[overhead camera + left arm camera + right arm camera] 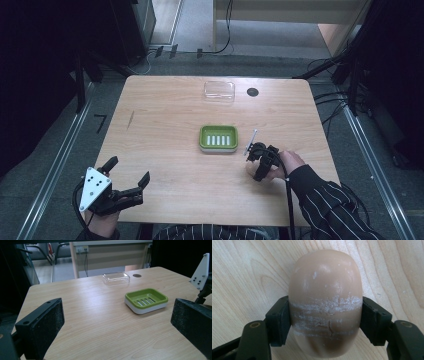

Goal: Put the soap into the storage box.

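Light wood-grain rectangular bench [165, 165], rounded corners, surface clean apart from one short dark streak [131, 119] near the far left edge. Small dark round disc [252, 92] set in the top close to the far edge, right of centre. Grey floor [200, 30] beyond and to both sides. Silver metal rail [55, 165] on the floor along the left, a matching rail [372, 165] along the right. Black cables [227, 30] trailing across the floor behind the bench. Black angular mark [101, 121] on the floor beside the left rail. White wall socket [82, 249] noted in the left gripper view.
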`<action>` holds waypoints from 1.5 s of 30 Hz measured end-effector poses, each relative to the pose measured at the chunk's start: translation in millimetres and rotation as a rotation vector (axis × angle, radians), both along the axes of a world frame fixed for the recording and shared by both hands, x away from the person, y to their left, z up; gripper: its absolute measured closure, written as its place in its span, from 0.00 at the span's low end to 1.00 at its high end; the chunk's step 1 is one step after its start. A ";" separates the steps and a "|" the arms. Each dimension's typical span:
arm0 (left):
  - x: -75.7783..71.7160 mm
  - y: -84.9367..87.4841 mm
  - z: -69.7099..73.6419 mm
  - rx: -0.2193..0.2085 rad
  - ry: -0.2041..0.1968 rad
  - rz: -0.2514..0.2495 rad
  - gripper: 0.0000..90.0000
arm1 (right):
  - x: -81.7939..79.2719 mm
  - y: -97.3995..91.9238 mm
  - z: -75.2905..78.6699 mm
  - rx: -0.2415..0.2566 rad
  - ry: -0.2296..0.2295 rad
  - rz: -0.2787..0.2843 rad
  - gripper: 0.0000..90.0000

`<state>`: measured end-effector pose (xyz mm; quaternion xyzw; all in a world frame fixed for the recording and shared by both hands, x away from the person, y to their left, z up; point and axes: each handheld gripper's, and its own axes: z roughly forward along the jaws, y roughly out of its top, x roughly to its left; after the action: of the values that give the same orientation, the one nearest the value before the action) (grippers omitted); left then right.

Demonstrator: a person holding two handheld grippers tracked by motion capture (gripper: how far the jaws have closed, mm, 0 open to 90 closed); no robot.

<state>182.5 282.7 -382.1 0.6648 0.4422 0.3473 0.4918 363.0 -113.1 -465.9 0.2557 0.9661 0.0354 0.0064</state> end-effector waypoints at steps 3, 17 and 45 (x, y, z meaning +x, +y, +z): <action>-0.1 0.1 0.1 0.001 0.000 -0.001 0.00 | -0.3 0.2 0.1 -0.002 0.000 -0.002 0.37; 0.0 -0.5 -0.1 0.008 0.003 -0.005 0.00 | 1.4 -2.5 4.8 -0.004 -0.004 0.026 0.37; 0.1 -0.5 0.0 0.014 0.005 -0.007 0.00 | 17.5 2.7 25.3 -0.009 -0.044 0.098 0.38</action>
<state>182.6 282.2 -382.1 0.6708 0.4386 0.3470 0.4871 380.5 -110.4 -440.6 0.2072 0.9772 0.0371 0.0272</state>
